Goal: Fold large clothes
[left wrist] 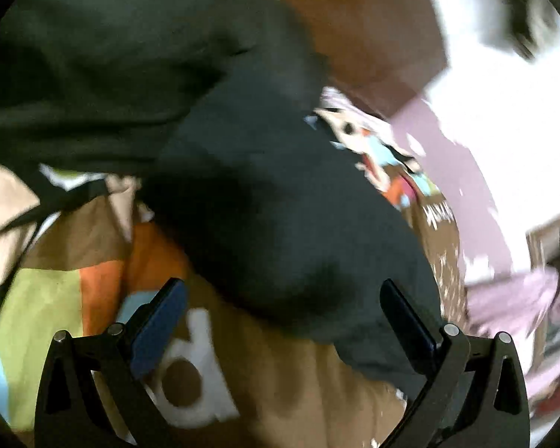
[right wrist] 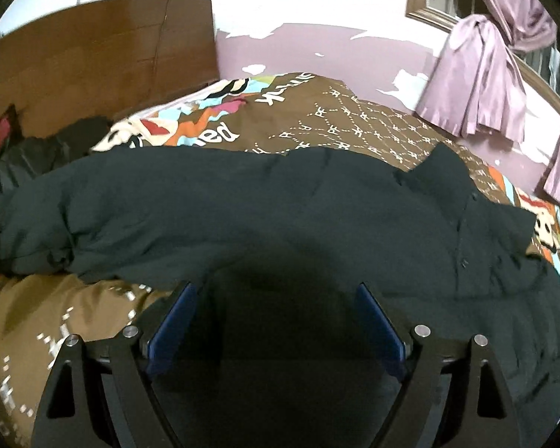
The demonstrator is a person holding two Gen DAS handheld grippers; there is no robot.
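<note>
Meanwhile, a dark shirt (right wrist: 280, 201) sprawls unfolded across the patterned bedspread (right wrist: 354, 123), collar away from the headboard (right wrist: 93, 63); left gripper (left wrist: 280, 310) and right gripper (right wrist: 276, 313) hover above it, jaws apart, empty.

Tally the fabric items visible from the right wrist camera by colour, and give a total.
Dark green: 1, the shirt spread across the bed.
Brown patterned: 1, the bedspread under it.
Lilac: 1, the curtain knotted by the window.
Black with red: 1, a crumpled heap by the headboard; how many garments it holds cannot be told.
Total: 4
</note>
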